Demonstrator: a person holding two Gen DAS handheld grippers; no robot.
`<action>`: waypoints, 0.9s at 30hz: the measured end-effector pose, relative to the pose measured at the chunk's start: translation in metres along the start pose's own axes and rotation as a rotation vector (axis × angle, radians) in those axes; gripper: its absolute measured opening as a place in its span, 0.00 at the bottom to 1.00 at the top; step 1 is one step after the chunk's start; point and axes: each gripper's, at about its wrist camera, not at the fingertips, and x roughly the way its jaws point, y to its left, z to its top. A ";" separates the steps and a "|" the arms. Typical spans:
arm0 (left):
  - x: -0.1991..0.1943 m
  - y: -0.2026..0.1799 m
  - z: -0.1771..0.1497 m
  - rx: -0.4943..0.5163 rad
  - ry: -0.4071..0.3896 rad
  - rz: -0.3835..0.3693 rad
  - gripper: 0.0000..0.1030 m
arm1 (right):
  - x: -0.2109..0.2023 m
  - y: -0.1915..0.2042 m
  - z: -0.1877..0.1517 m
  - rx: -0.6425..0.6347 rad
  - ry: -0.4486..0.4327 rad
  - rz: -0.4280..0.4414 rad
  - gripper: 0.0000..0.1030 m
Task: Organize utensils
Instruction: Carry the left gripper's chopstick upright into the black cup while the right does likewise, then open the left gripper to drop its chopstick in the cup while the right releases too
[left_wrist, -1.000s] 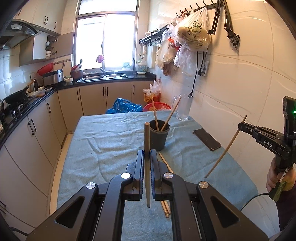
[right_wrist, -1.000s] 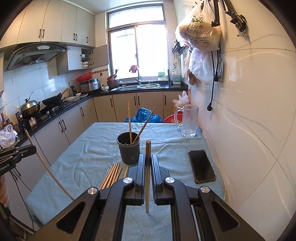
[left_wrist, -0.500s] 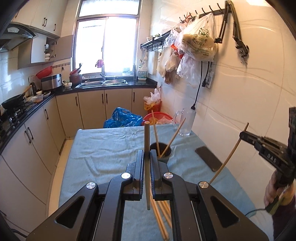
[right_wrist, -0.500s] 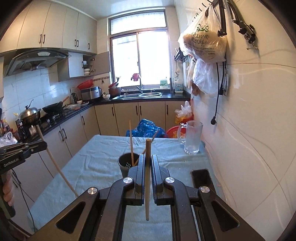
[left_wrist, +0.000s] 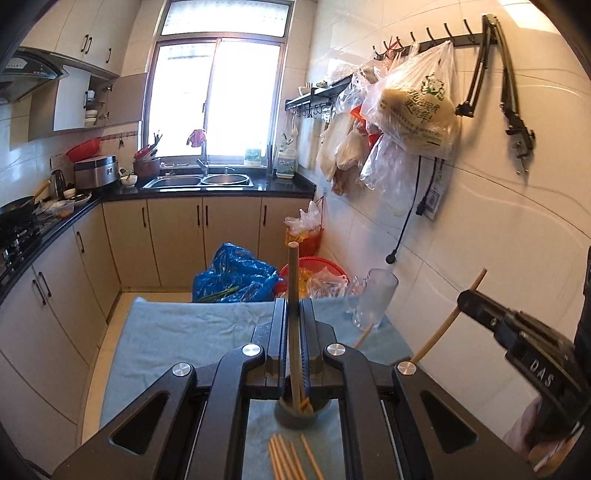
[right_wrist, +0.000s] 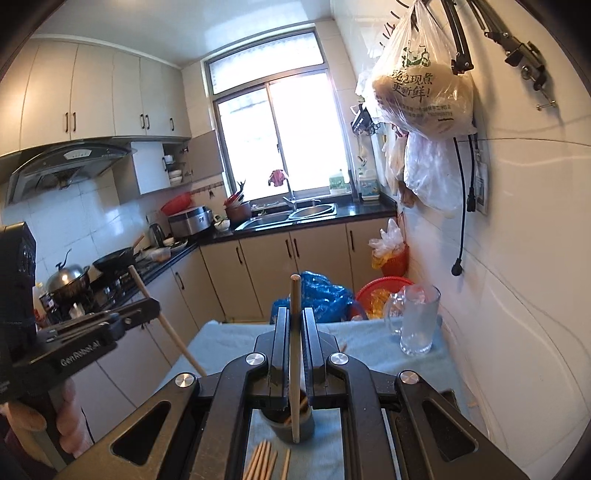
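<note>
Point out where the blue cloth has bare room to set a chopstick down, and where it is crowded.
Free: the cloth's left stretch, between the left gripper and the table edge by the cabinets, and a strip between the right gripper and the glass pitcher. Crowded: around the dark cup, with loose chopsticks just in front.

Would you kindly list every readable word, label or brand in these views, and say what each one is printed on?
"DAS": on the right gripper body, seen from the left wrist view.
"GenRobot.AI": on the left gripper body, seen from the right wrist view.
"现煮 更新鲜!": on the hanging plastic bag; its smaller print is too blurred to read.
Labels on the bottles by the sink: too small to read.
</note>
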 end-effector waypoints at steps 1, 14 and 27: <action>0.009 -0.001 0.003 -0.003 0.002 0.000 0.06 | 0.005 -0.001 0.002 0.007 0.000 0.002 0.07; 0.107 0.014 -0.028 -0.032 0.168 0.016 0.06 | 0.087 -0.008 -0.024 0.053 0.103 -0.025 0.07; 0.100 0.034 -0.034 -0.085 0.160 0.017 0.27 | 0.126 -0.039 -0.050 0.102 0.185 -0.086 0.35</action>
